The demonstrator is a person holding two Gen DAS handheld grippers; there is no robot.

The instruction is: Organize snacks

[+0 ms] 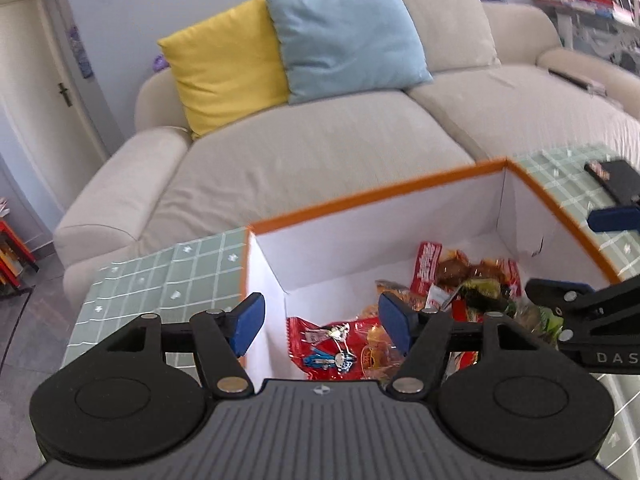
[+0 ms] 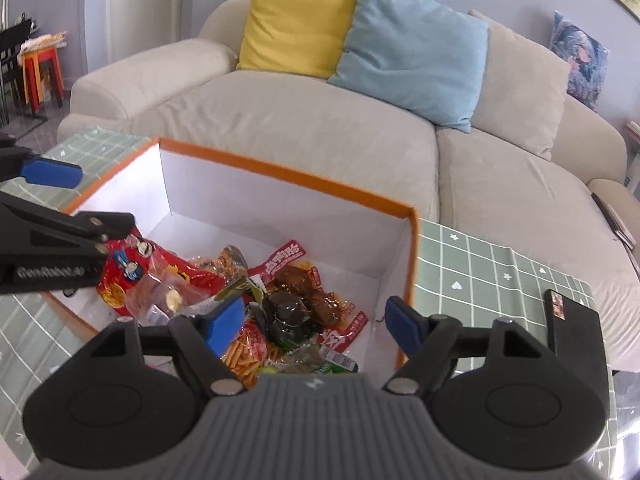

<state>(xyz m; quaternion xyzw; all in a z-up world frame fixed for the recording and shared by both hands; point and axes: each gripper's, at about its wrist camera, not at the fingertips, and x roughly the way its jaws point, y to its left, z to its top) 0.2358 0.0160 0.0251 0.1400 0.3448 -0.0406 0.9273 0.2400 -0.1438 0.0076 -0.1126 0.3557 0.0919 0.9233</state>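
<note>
- Orange-rimmed white cardboard box (image 2: 280, 176) stands open-topped on the green checked cloth surface (image 2: 500, 264), with a beige fabric sofa (image 2: 320, 120) just behind it.
- Inside, a loose heap of glossy plastic snack packets (image 2: 256, 292) covers the near part of the white floor; the far part is bare.
- A bright red foil packet printed with cartoon figures (image 1: 340, 346) lies flat at the left of the heap in the left wrist view, its long axis running roughly along the box's near wall.
- A clear pouch of dark brown glazed pieces with red printed edges (image 2: 308, 284) lies in the middle, and its long axis slants from far left to near right in the right wrist view.
- Beneath it, a clear packet of thin orange sticks (image 2: 248, 354) peeks out, the sticks pointing mostly toward the camera.
- Left gripper (image 1: 322, 324) hovers above the box's left side, blue-padded fingers (image 1: 250, 322) spread apart with nothing between them.
- Right gripper (image 2: 316, 322) hangs over the heap, fingers likewise wide and gripping nothing.
- A yellow square cushion (image 2: 296, 20) and a pale blue cushion (image 2: 412, 52) lean upright against the sofa back.
- A black rectangular block (image 2: 576, 332) stands on the cloth right of the box.
</note>
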